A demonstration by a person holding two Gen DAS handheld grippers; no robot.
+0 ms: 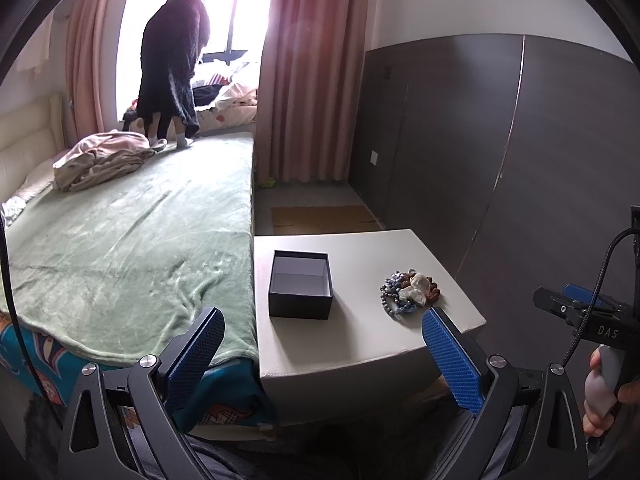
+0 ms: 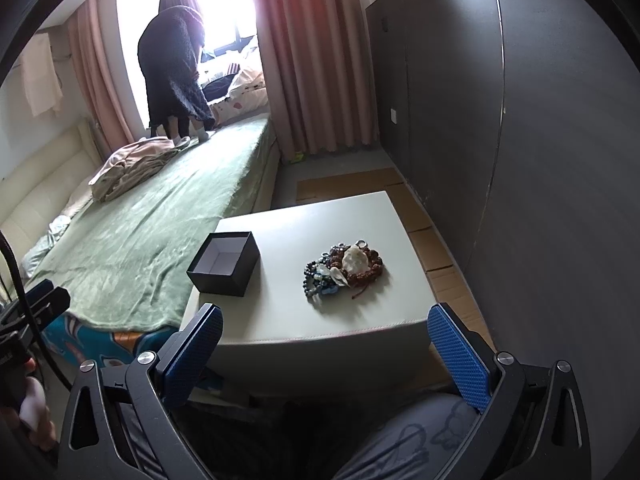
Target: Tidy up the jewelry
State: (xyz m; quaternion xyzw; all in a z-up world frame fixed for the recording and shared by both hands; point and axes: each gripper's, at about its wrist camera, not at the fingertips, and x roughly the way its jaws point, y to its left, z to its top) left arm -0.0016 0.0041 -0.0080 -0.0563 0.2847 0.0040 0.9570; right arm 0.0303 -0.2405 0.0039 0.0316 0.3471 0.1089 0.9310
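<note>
we hold both the left gripper (image 1: 322, 354) and right gripper (image 2: 324, 354) wide, empty; nothing moved yet. next: pinch the bead pile (image 2: 344, 270), carry left to the open black box (image 2: 224, 262).

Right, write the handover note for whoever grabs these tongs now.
Left tongs: open, empty, held short of the white side table.
Right tongs: open, empty, also short of the table.
Black box: lid off, empty, on the table's left side next to the bed.
Jewelry pile: beaded bracelets and pale stones heaped on the table to the right of the box, apart from it.
Done: nothing is boxed yet.
Left: move every piece from the pile into the box.
</note>
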